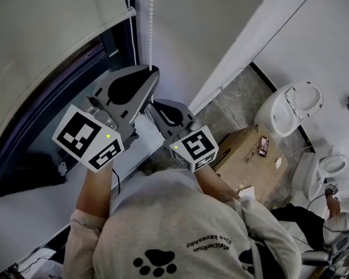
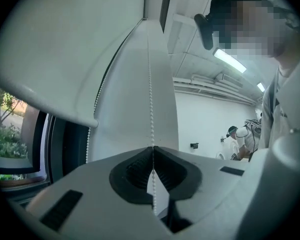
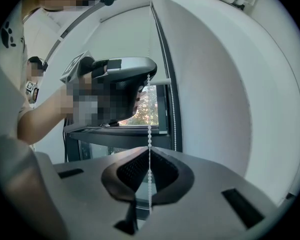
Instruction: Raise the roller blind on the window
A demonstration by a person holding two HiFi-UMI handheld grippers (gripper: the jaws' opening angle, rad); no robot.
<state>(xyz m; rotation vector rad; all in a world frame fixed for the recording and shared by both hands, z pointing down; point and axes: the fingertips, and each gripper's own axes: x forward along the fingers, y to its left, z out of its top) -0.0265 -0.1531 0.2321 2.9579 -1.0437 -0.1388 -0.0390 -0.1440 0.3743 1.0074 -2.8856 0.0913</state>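
Note:
The pale roller blind (image 1: 41,34) hangs partly down over the dark-framed window (image 1: 58,97). Its white bead chain (image 1: 150,28) drops in two strands beside the frame. My left gripper (image 1: 152,70) is the upper one and is shut on the right strand. In the left gripper view the bead chain (image 2: 150,99) runs straight into the closed jaws of the left gripper (image 2: 153,147). My right gripper (image 1: 153,104) sits just below it. In the right gripper view the same bead chain (image 3: 149,114) is pinched by the right gripper (image 3: 149,149), with the left gripper (image 3: 121,81) above it.
A cardboard box (image 1: 250,156) stands on the floor to my right. Beyond it are white toilets (image 1: 294,106) against the wall. Another person (image 1: 331,214) crouches at the lower right. A white wall (image 1: 186,34) rises just right of the chain.

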